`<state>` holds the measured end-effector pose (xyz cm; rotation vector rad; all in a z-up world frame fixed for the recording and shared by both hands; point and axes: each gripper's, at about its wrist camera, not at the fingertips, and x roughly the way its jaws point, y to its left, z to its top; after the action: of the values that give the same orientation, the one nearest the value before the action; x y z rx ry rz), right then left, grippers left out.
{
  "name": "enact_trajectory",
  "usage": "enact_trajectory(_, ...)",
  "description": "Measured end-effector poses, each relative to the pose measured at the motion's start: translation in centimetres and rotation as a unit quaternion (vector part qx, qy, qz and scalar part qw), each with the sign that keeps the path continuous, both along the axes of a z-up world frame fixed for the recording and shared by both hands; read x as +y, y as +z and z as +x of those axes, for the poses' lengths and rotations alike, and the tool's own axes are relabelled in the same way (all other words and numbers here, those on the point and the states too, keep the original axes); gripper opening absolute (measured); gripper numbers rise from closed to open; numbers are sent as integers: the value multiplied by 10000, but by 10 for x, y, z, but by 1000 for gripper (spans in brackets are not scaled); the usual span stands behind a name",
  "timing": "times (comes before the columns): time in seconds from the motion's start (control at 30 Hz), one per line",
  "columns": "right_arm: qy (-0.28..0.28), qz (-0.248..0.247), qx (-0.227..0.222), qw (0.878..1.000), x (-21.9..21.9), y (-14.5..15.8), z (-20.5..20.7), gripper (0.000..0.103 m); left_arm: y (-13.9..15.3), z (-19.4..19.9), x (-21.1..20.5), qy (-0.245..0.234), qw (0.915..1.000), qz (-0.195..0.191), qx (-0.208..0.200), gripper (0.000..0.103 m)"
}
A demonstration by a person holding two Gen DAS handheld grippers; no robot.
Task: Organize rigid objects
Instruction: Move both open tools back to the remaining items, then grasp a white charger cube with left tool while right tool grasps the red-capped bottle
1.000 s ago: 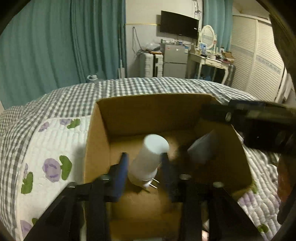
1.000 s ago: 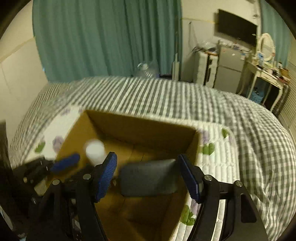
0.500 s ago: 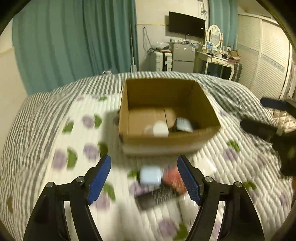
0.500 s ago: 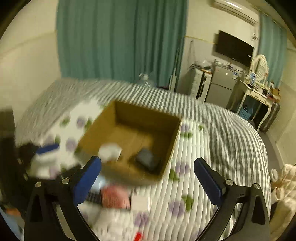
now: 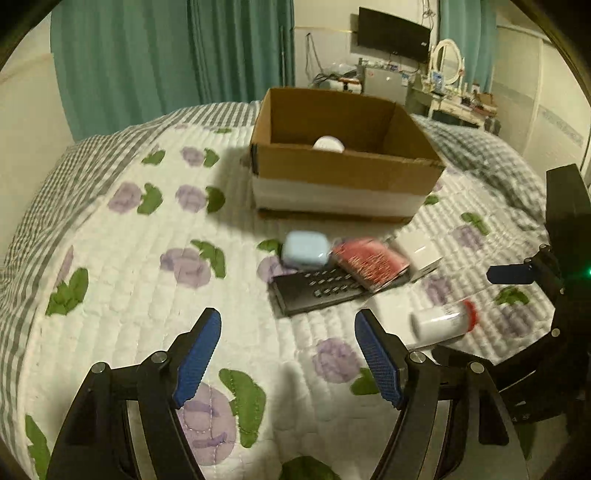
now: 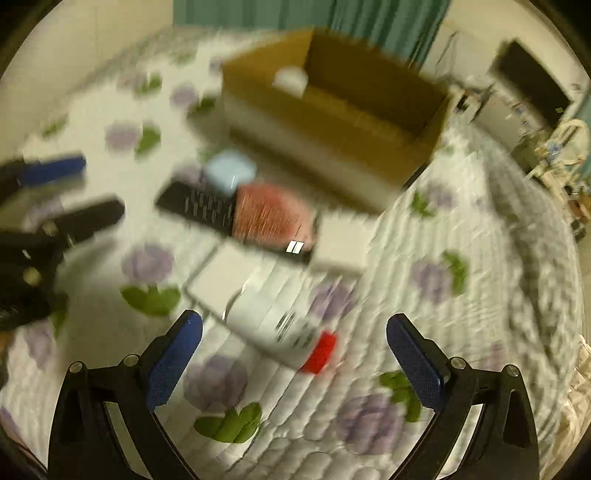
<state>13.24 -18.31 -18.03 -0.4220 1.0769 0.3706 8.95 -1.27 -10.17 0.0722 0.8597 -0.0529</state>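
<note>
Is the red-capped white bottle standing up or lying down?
Lying down. The bottle rests lengthwise on the quilt, red cap pointing sideways, in front of the open right gripper.

The left tool [image 5: 286, 356] hung wide open and empty above the quilted bed [image 5: 122, 280]. Ahead lay a black remote [image 5: 314, 293], with a pale blue case [image 5: 305, 250] and a red booklet [image 5: 370, 263] touching it. Beyond stood a cardboard box [image 5: 343, 173] holding a white object [image 5: 328, 143].

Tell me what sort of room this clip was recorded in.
Most likely a bedroom: the objects lie on a quilted floral bedspread, with teal curtains, a wall-mounted TV and a dressing table with mirror behind.
</note>
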Motion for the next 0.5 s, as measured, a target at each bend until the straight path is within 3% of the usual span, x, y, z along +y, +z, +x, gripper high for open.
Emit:
enact_trajectory(0.17, 239, -564, 327, 9976, 14, -29, 7, 79, -19, 9, 10, 338, 9991, 147, 218, 77)
enact_trajectory(0.33, 312, -733, 344, 9962, 19, -43, 16, 76, -23, 10, 14, 315, 9991, 54, 288, 77)
enact_trajectory(0.5, 416, -659, 183, 9968, 17, -34, 9, 47, -23, 12, 9, 308, 9987, 120, 386, 77)
